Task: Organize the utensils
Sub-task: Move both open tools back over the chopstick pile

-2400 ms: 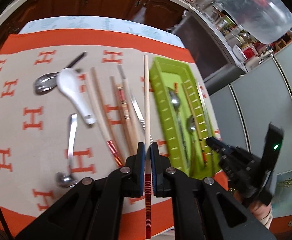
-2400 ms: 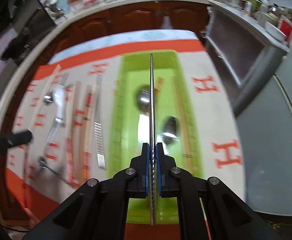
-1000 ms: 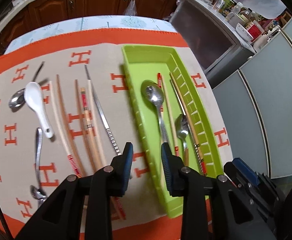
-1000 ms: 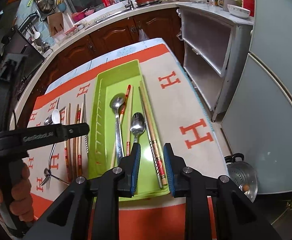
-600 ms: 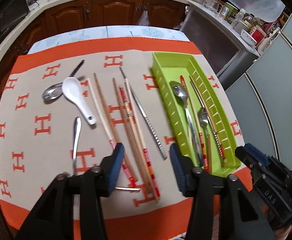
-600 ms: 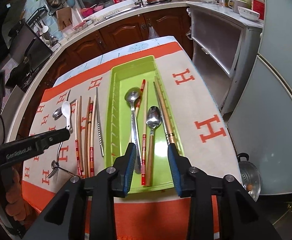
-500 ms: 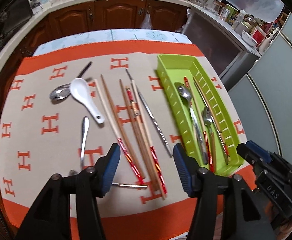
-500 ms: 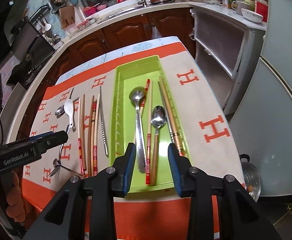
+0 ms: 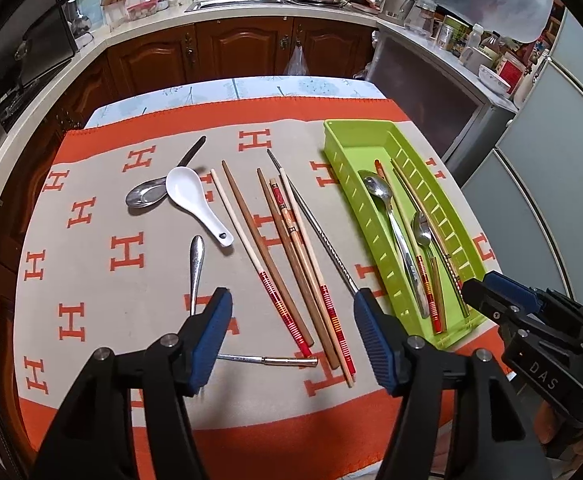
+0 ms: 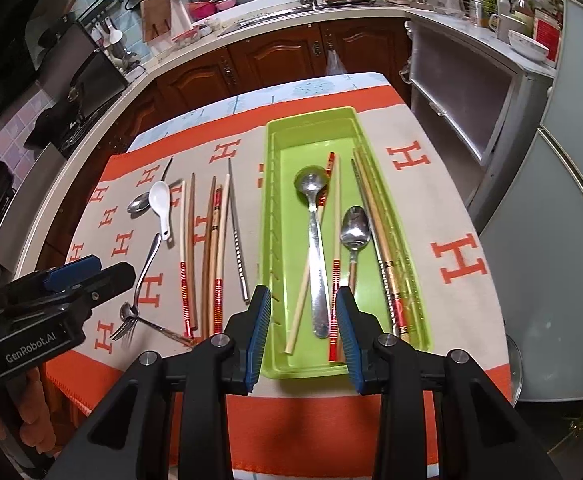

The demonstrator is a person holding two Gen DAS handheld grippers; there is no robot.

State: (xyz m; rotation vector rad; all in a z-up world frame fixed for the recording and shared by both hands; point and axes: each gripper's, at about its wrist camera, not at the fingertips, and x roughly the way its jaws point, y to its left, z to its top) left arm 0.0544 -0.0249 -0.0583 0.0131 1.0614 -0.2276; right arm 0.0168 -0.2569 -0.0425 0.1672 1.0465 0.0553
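Observation:
A green tray (image 9: 355, 130) on the orange-and-beige cloth holds two metal spoons (image 10: 311, 188) and several chopsticks (image 10: 387, 264). Left of it on the cloth lie several loose chopsticks (image 9: 279, 248), one metal chopstick (image 9: 323, 240), a white ceramic spoon (image 9: 191, 196), a metal spoon (image 9: 145, 196) and a fork (image 10: 125, 326). My left gripper (image 9: 293, 304) hovers above the near ends of the loose chopsticks, its jaws opening with nothing between them. Above the tray's near end my right gripper (image 10: 303, 300) is open and holds nothing.
The cloth's orange border and the table's near edge (image 10: 331, 428) run just below both grippers. A grey fridge (image 10: 563, 220) stands to the right, with a pot lid (image 10: 513, 372) on the floor beside it. Wooden cabinets (image 9: 243, 52) lie beyond the table's far end.
Both grippers were shut on a chopstick each; those now lie in the tray. Both have drawn back and higher. The left swung left over the loose utensils and its jaws have widened.

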